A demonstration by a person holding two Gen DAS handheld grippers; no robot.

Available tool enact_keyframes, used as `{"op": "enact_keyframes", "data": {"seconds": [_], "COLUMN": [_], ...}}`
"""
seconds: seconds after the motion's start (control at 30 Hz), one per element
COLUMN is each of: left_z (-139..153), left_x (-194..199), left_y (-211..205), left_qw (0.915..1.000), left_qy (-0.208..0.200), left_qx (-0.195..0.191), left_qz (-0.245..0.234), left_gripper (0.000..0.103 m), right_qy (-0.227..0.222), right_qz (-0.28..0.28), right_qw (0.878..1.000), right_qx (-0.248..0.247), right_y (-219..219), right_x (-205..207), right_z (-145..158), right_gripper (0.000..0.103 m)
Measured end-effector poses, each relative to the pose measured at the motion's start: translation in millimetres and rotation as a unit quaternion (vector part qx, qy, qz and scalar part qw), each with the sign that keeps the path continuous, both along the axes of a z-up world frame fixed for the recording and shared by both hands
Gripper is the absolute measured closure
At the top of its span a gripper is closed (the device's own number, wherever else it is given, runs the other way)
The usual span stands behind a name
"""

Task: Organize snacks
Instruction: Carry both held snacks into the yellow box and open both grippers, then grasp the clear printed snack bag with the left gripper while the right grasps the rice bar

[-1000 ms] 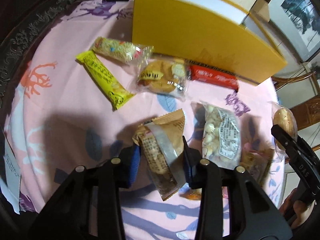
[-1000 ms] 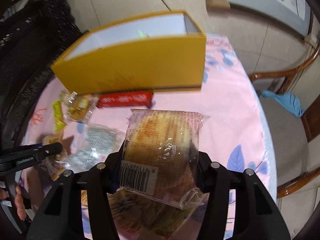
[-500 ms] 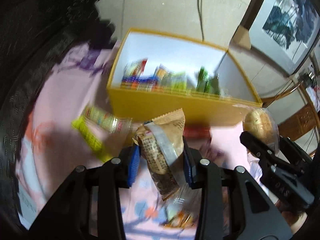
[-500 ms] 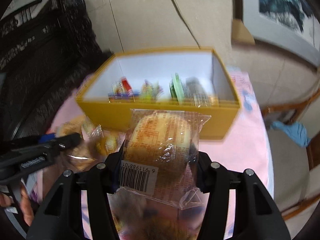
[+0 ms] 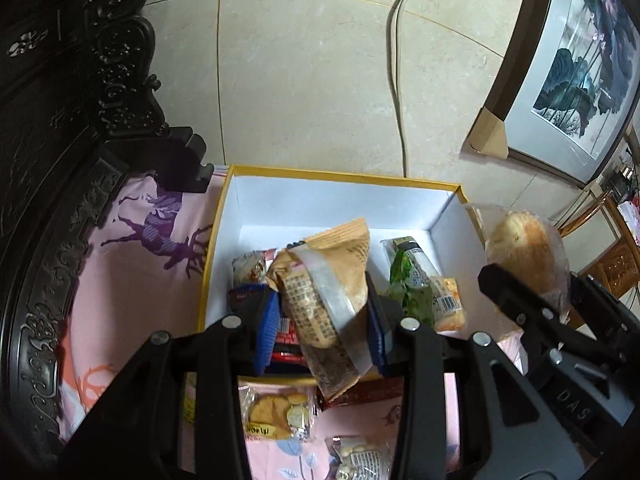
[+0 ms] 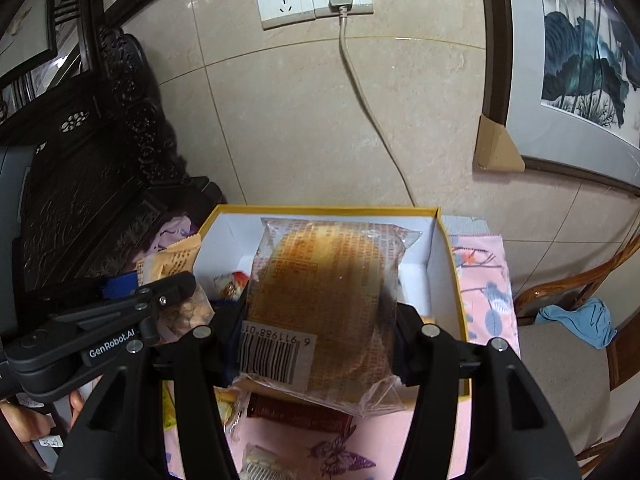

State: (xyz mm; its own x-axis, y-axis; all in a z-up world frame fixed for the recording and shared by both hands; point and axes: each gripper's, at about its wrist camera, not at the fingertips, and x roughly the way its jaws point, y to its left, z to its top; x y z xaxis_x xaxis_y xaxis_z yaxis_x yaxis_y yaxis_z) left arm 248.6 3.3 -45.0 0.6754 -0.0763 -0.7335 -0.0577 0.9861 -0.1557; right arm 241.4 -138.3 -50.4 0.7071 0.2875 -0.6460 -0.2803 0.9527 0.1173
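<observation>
— Holding both packets over the yellow box at once, look. The left gripper has its fingers clenched on the tan snack packet, and the right gripper is clamped on the clear-wrapped round cake.

— Where would you drop them?

— I'd say the tan one hangs above the near-left part of the box, right over the red and blue packets already lying there. The green packet sits to its right. The far half of the white floor looks bare, so carrying forward a little before letting go would likely stop things piling up.

— And the cake?

— It seems to sit over the right half. From the left camera it shows near the right wall, so I can't tell exactly how far inside the rim it is. I'd lower it well clear of that yellow edge, flat side down, then open.

— Any squeeze between the two tools?

— They're near each other but apart. The box stands close to the tiled wall, with dark carved furniture on the left. Loose snacks remain on the pink cloth surface just before the box, a biscuit pack among them.
</observation>
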Motion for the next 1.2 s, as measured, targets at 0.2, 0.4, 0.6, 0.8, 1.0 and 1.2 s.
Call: {"op": "enact_keyframes", "data": {"seconds": [0.2, 0.4, 0.6, 0.8, 1.0, 1.2], "left_z": [5.7, 11.8, -19.9, -90.6, -120.7, -113.2], "left_x": [19.4, -5.6, -58.0, -130.4, -172.3, -185.3], "left_y": [6.6, 31.3, 29.6, 13.6, 16.2, 9.5], "left_qw": [0.9996, 0.9991, 0.9996, 0.9949, 0.9892, 0.9904], "left_qy": [0.007, -0.013, 0.018, 0.098, 0.146, 0.135], "left_qx": [0.021, 0.006, 0.006, 0.016, 0.001, 0.01], "left_qz": [0.018, 0.039, 0.02, -0.015, -0.019, -0.03], "left_gripper": [0.007, 0.006, 0.006, 0.006, 0.006, 0.006], "right_qy": [0.006, 0.017, 0.088, 0.216, 0.249, 0.217], "right_qz": [-0.031, -0.017, 0.032, 0.009, -0.051, -0.082], "right_qw": [0.999, 1.0, 0.995, 0.976, 0.967, 0.972], "right_qx": [-0.028, -0.006, -0.019, -0.037, -0.035, -0.024], "right_y": [-2.5, -23.4, -37.4, -72.5, -106.8, -107.0], "right_x": [32.0, 13.1, -58.9, -143.5, -197.7, -202.1], "right_z": [7.8, 7.0, -47.2, -123.4, -155.6, -162.4], "right_gripper": [0.028, 0.028, 0.028, 0.028, 0.028, 0.028]}}
